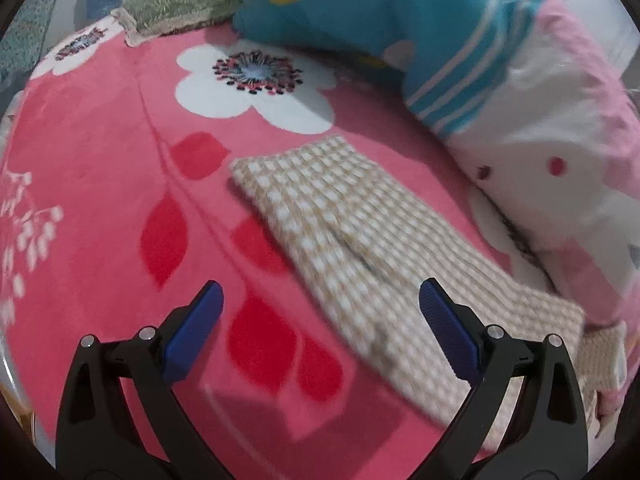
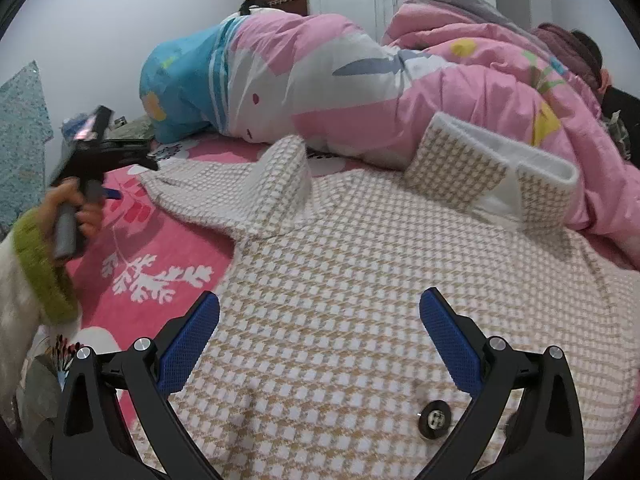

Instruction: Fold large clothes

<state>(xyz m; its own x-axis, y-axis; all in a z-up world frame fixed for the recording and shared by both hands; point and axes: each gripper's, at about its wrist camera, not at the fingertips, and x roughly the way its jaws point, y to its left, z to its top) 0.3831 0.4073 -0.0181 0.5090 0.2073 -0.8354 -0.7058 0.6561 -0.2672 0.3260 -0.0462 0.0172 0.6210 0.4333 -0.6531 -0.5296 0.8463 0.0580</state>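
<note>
sleeve point(image 1: 360, 248) is what the left wrist view looks down on: a long checked strip lying flat on the pink blanket point(image 1: 100, 152), stretched away from the coat's body toward the big white flower print. the left gripper point(image 1: 320, 304) hangs just above the near part of the sleeve with its blue pads wide apart and nothing between them, one pad over the sleeve and the other over bare blanket. it seems placed to come down on the sleeve's edge, so the sleeve can be carried back over the coat. past the sleeve, the rolled quilt point(image 1: 540, 128) lies along its far side.

from the right wrist view, the coat point(image 2: 380, 280) is spread front-up across the blanket, a dark button point(image 2: 435, 418) near the bottom and the collar point(image 2: 492, 168) propped against the quilt. the right gripper point(image 2: 320, 304) hovers over the middle of the coat, pads spread wide and empty, likely waiting to pin or lift the body once the sleeve is in. to the left of the coat, the person's left hand point(image 2: 70, 216) holds the other gripper out over the sleeve. the coat lies spread out, so the folding looks barely begun.
</note>
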